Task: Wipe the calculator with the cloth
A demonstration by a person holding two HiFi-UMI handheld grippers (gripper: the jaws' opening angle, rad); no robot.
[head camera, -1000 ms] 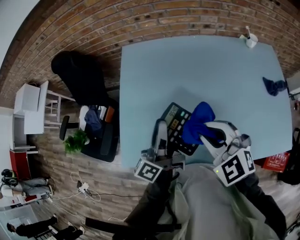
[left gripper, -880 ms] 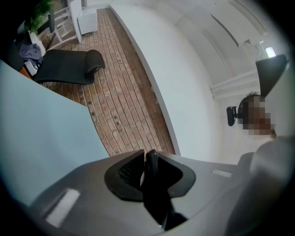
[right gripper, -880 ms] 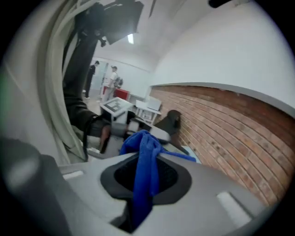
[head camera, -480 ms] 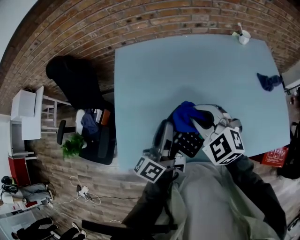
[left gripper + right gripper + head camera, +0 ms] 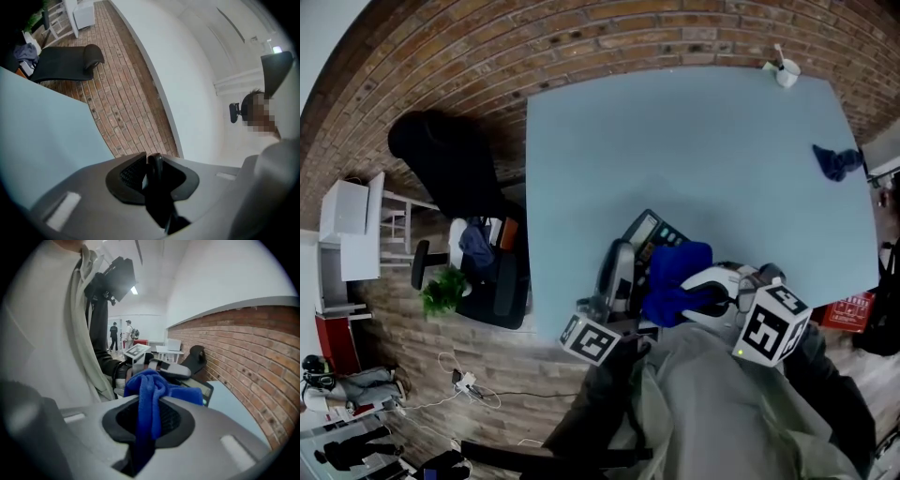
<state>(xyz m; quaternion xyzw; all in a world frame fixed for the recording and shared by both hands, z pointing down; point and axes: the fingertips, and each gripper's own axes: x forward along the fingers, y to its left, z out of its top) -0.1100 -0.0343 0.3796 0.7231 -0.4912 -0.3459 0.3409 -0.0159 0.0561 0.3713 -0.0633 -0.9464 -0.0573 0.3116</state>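
While the left gripper point(image 5: 151, 171) pinches the calculator point(image 5: 648, 227) steady, the right gripper point(image 5: 148, 422), clamping the cloth point(image 5: 675, 272), should sweep flat toward eleven o'clock.

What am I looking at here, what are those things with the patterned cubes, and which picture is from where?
A person holds a hand tool in each hand; the cubes are part of them. The wide picture comes from a camera on the person's head, looking down at a pale blue table. The other two come from cameras riding on each tool. The left tongs are shut on a dark calculator; the right tongs grip a blue cloth over it. Farther off lie a second dark cloth and a white cup.
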